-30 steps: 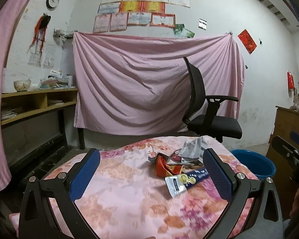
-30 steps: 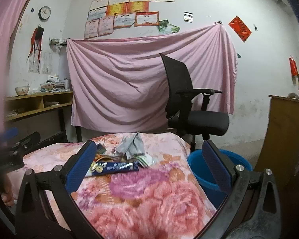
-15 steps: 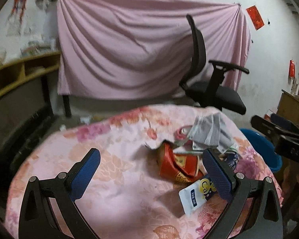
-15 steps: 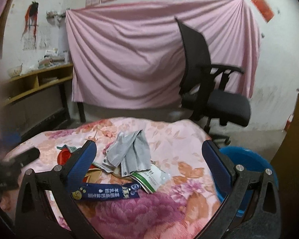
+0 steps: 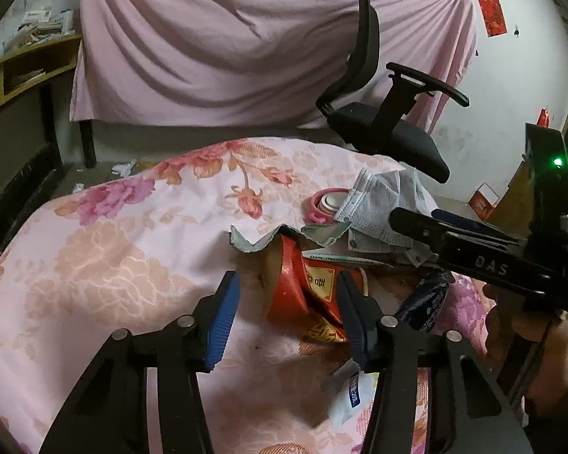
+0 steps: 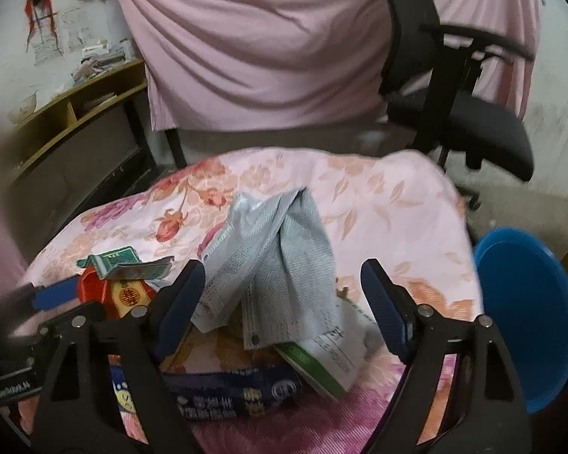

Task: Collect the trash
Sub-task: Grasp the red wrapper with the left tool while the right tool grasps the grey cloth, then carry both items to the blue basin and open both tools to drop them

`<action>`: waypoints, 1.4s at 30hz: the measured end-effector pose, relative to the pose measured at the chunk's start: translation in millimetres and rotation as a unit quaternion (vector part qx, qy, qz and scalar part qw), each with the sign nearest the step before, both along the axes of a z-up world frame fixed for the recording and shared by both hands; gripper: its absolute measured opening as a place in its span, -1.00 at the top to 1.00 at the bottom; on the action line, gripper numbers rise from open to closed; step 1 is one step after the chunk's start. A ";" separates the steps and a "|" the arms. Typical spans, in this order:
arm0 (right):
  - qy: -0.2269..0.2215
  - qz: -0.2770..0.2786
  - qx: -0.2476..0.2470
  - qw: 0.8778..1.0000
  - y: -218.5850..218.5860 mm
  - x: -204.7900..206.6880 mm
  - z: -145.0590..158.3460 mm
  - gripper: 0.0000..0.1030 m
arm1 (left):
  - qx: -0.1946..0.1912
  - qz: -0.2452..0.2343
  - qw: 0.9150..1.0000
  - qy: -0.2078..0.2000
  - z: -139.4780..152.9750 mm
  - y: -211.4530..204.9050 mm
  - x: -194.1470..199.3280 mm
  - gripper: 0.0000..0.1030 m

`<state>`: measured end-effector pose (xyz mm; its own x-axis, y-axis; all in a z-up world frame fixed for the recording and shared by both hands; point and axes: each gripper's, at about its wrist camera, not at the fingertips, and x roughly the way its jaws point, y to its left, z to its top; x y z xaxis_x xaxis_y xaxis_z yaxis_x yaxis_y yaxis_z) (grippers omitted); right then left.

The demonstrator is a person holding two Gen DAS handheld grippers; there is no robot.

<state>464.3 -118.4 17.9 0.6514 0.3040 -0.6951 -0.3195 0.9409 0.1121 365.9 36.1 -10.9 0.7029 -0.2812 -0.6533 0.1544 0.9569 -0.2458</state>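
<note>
A pile of trash lies on the floral tablecloth. My left gripper is low over a red snack packet. Its jaws are closing with the packet between them; the right pad is at the packet's edge and the left pad is still clear of it. My right gripper straddles a crumpled grey face mask. Its wide jaws are just starting to close and do not touch the mask. Under the mask lie a green-and-white packet and a dark blue wrapper. A pink-rimmed lid sits behind the pile.
A blue basin stands on the floor just past the table's right edge. A black office chair is behind the table in front of a pink hanging sheet. Wooden shelves line the left wall. A white sachet lies near the front.
Both grippers tipped down and moved in over the trash pile. The left jaws narrowed around the red packet. The right jaws stayed wide, now over the grey mask.
</note>
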 end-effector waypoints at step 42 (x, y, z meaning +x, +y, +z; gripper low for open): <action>-0.317 -0.058 0.110 0.940 -111.3 -98.0 95.0 0.54 | -0.041 0.001 0.967 -0.250 129.5 -107.0 -31.4 0.73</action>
<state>366.4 -229.7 112.9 0.9517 0.2952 -0.0841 -0.2833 0.9503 0.1293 334.5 -70.9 118.6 0.9258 -0.3167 -0.2066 0.2723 0.9375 -0.2167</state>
